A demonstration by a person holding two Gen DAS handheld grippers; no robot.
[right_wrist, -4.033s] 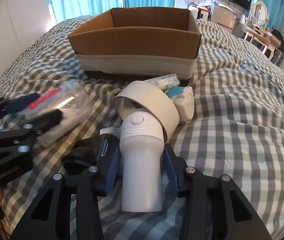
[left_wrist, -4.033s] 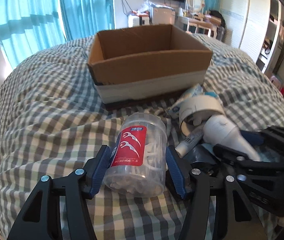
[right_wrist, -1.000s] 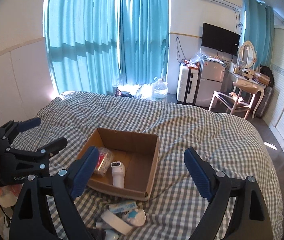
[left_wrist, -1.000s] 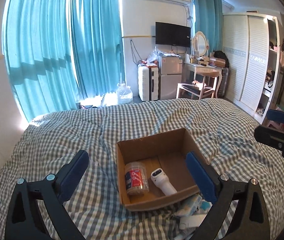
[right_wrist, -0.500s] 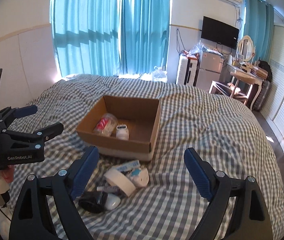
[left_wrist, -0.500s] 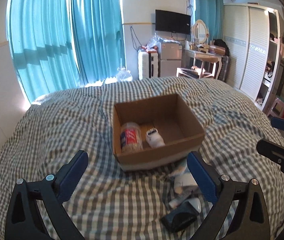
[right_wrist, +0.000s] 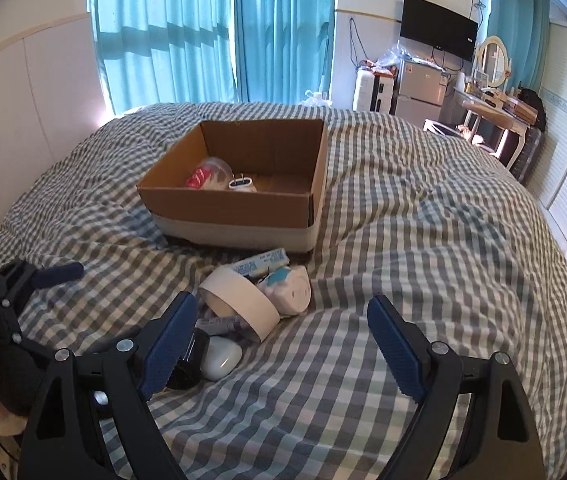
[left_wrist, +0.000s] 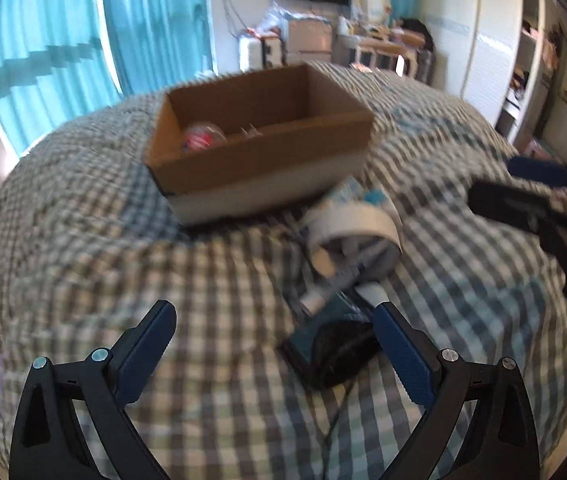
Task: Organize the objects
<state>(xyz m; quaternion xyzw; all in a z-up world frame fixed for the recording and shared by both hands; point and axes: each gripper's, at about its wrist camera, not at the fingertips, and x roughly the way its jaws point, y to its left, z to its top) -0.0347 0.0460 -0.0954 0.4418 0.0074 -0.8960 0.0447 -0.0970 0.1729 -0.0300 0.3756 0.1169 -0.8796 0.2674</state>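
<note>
Blue-padded jaws wide apart on both: left gripper & right gripper, nothing held, both over the checked duvet. Just ahead, a loose pile: black pouch, white earbud-type case, small tube, white tape roll leaning on a white-blue item, flat packet behind. Further back, cardboard box w/ red-label clear jar & white device inside, side by side. Beyond: teal curtains.
</note>
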